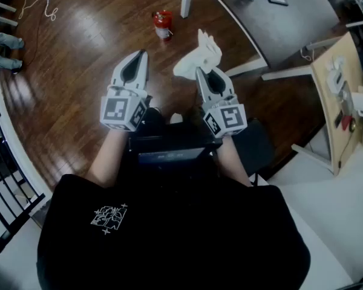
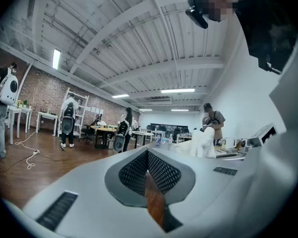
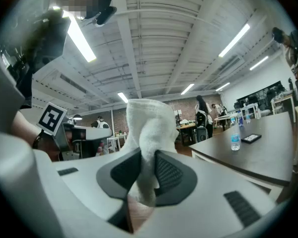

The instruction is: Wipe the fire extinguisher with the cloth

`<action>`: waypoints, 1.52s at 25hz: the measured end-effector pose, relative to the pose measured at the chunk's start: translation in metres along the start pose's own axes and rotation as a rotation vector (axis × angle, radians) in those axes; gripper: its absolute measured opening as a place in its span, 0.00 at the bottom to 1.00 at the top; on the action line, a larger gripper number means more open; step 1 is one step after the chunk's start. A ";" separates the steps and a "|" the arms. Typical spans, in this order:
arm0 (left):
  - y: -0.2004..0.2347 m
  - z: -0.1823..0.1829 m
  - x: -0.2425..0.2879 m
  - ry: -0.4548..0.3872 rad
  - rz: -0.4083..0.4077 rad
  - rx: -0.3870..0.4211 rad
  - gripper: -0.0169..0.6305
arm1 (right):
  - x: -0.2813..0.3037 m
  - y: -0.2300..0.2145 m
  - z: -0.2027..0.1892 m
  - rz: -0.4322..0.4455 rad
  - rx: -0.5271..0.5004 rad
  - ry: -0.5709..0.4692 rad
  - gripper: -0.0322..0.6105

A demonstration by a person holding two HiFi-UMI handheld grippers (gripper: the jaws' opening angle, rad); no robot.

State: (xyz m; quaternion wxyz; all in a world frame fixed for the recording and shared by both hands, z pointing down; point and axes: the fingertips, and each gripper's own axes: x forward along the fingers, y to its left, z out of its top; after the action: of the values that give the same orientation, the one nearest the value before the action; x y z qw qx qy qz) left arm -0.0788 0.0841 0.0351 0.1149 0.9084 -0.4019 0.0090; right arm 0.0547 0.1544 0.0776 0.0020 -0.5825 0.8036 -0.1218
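Fingers of the right gripper [image 1: 201,71] clamp a white cloth [image 1: 201,53] that bunches up beyond them; the left gripper [image 1: 141,54] is pressed closed on nothing. Well apart, on the wooden floor [image 1: 97,47], sits the red fire extinguisher [image 1: 163,24], apparently upright.

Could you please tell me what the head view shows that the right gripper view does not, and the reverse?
Only the head view shows the red fire extinguisher, standing on the wooden floor. Only the right gripper view shows the ceiling lights and the people at far tables. It also shows from close by that the right gripper has its jaws pinched on the cloth. Both show the white cloth in that gripper and the dark table with a water bottle on it.
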 end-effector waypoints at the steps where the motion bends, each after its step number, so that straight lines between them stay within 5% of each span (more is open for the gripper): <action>1: 0.002 -0.005 0.001 0.004 0.003 0.001 0.03 | 0.002 -0.002 -0.001 0.004 -0.002 0.001 0.19; 10: 0.022 -0.030 0.033 0.010 0.023 -0.004 0.03 | 0.041 -0.036 -0.028 0.019 0.003 0.030 0.19; 17: 0.094 -0.081 0.094 0.066 0.012 0.024 0.03 | 0.143 -0.081 -0.094 0.023 0.029 0.075 0.19; 32: 0.296 -0.354 0.251 -0.113 -0.018 0.054 0.03 | 0.419 -0.296 -0.444 0.025 -0.093 0.077 0.19; 38: 0.330 -0.418 0.263 -0.105 -0.007 0.073 0.03 | 0.475 -0.327 -0.530 0.076 -0.101 0.126 0.18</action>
State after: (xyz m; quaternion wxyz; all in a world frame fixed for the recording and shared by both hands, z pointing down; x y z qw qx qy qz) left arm -0.1106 -0.2323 0.5373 0.0606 0.9127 -0.4034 -0.0244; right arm 0.1311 -0.2834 0.7221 -0.0736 -0.5421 0.8288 -0.1173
